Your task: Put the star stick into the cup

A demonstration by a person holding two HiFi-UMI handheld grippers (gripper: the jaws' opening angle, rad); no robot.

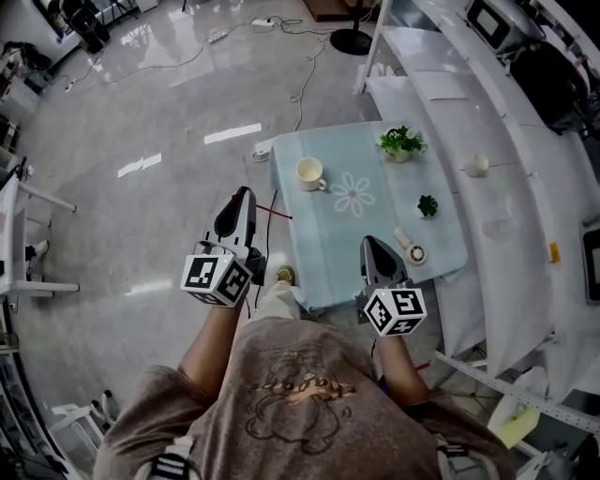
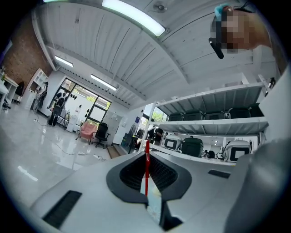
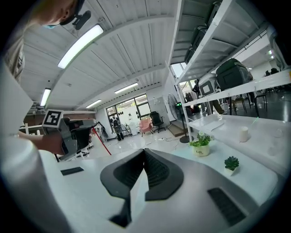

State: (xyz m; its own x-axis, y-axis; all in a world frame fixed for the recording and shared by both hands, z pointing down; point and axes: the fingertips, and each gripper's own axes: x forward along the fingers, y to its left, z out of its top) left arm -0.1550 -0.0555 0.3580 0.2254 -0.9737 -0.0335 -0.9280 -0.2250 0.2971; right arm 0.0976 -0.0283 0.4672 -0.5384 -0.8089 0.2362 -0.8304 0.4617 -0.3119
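Note:
A thin red stick [image 2: 147, 166] stands gripped between the pads of my left gripper [image 2: 147, 154], which is shut on it. In the head view the stick [image 1: 274, 214] juts to the right from the left gripper [image 1: 244, 193], held over the floor left of the table. No star end shows. The cream cup [image 1: 309, 173] stands upright on the light blue table [image 1: 328, 248], ahead and to the right of that gripper. My right gripper [image 1: 369, 242] hovers over the table's near part, shut with nothing in it [image 3: 144, 151]. From the right gripper view the left gripper [image 3: 68, 134] and stick [image 3: 102, 144] show at the left.
On the table stand a potted plant [image 1: 401, 142], a small green plant [image 1: 427, 205] and a white roll [image 1: 411, 247]. White shelving [image 1: 487, 112] runs along the right side. Cables and a power strip [image 1: 262, 22] lie on the glossy floor.

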